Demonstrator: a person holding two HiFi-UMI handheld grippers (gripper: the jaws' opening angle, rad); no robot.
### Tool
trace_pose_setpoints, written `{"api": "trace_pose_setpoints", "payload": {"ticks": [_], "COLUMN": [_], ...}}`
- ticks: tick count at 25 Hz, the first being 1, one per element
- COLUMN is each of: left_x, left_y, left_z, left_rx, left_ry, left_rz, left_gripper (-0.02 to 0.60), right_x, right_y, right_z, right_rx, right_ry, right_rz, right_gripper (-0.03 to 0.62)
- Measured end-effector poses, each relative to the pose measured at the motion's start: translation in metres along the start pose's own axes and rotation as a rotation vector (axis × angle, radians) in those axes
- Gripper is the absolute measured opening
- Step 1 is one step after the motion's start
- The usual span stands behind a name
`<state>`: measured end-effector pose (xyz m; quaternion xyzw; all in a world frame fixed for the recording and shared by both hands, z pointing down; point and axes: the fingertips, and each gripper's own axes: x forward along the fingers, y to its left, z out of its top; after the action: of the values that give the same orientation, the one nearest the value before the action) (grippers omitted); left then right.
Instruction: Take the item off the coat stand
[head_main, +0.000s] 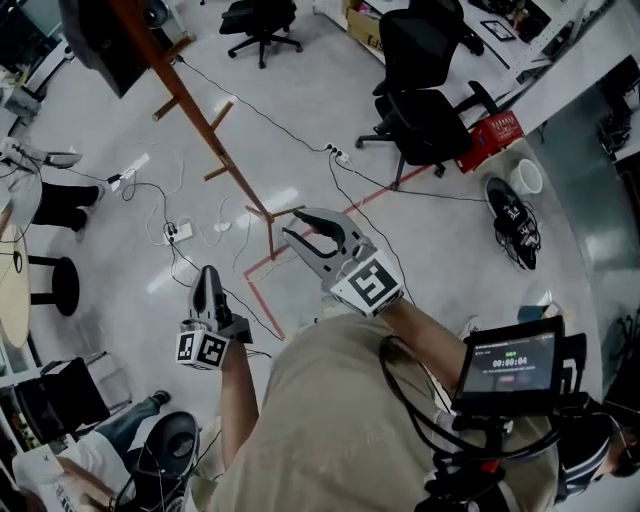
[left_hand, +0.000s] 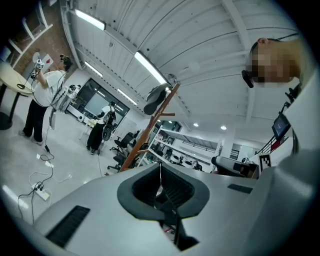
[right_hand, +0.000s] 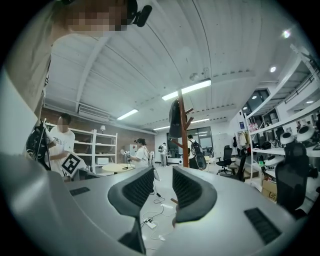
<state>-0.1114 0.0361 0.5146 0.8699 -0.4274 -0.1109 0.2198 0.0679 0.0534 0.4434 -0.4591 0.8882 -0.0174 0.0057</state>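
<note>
A wooden coat stand (head_main: 205, 135) leans across the upper left of the head view, with a dark item (head_main: 100, 40) hanging at its top. My right gripper (head_main: 291, 222) is open and empty, close to the stand's base. My left gripper (head_main: 207, 275) is lower left, shut on nothing. In the right gripper view the stand (right_hand: 183, 140) and the dark item (right_hand: 175, 117) rise straight ahead above the open right gripper (right_hand: 163, 176). The left gripper view shows the stand (left_hand: 150, 131) and the item (left_hand: 156, 99) farther off, above the left gripper (left_hand: 160, 169), whose jaws are pressed together.
Cables and a power strip (head_main: 178, 232) lie on the floor by the stand, along with red tape lines (head_main: 262, 300). Black office chairs (head_main: 425, 90) stand at the back right, with black shoes (head_main: 512, 220) and a white bucket (head_main: 527, 176) nearby. People (right_hand: 60, 140) stand about the room.
</note>
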Motion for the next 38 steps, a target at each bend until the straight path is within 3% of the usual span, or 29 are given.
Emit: {"api": "trace_pose_setpoints", "payload": {"ticks": [3,15,38], "left_x": [0.005,0.006,0.053], "left_y": [0.002,0.033,0.099], "left_z": [-0.006,0.017,0.085], "left_rx": [-0.027,-0.003,0.026], "left_ry": [-0.006,-0.03,-0.014], "left_rz": [0.007,0.046,-0.096], "left_gripper": [0.02,0.02,0.02], "right_x": [-0.001,0.034,0.129], "right_y": [-0.003,0.006,0.009], "right_z": [-0.002,-0.004,0.021], "right_rx": [0.024,0.029,0.01], "right_ry": [0.028,0.018,-0.038], "right_rz": [0.002,0.052,-0.048], "right_gripper": [0.112,0.112,0.112]}}
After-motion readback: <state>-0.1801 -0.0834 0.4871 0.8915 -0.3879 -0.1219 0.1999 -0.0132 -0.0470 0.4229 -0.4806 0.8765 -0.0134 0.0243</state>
